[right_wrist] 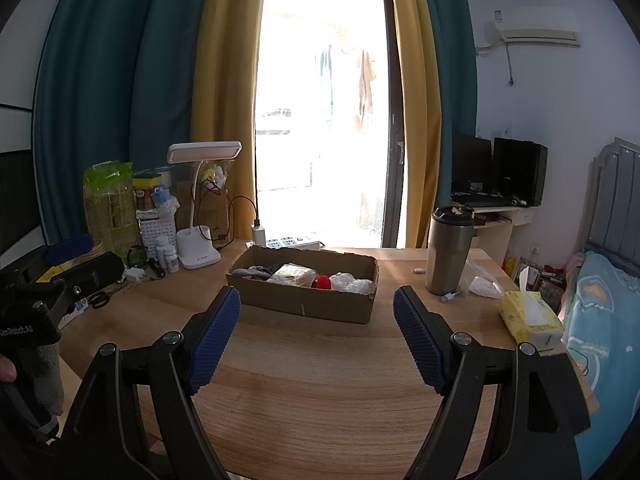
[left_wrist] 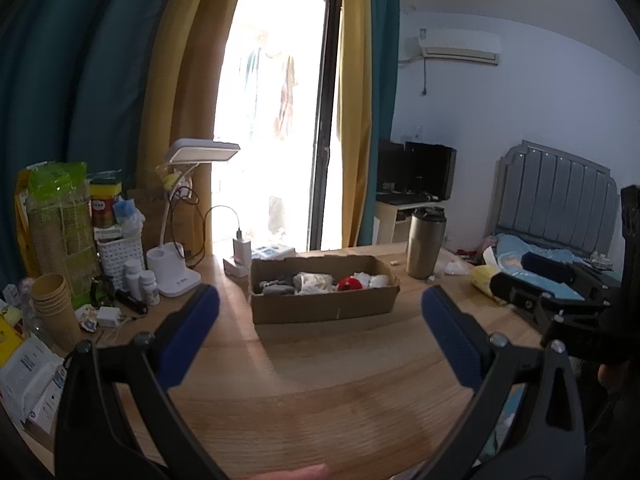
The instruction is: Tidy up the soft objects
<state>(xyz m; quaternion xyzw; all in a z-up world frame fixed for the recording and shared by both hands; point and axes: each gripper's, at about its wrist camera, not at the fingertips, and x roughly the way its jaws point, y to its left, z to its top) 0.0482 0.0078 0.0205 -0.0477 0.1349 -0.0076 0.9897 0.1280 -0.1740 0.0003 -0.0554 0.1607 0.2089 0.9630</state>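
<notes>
Both claws, left gripper (left_wrist: 320,312) and right gripper (right_wrist: 316,312), gape empty over the wooden desk (right_wrist: 320,392) before a cardboard box (right_wrist: 304,300) near its far edge, the only legible writing being "GenRobot.AI", mirrored, on the left gripper's body.

"GenRobot.AI" on left gripper (right_wrist: 70,252)

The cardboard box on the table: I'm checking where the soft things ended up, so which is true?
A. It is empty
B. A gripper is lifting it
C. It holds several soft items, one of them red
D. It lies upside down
C: the cardboard box sits open on the table with grey, white and red items inside, and both grippers are clear of it.
</notes>
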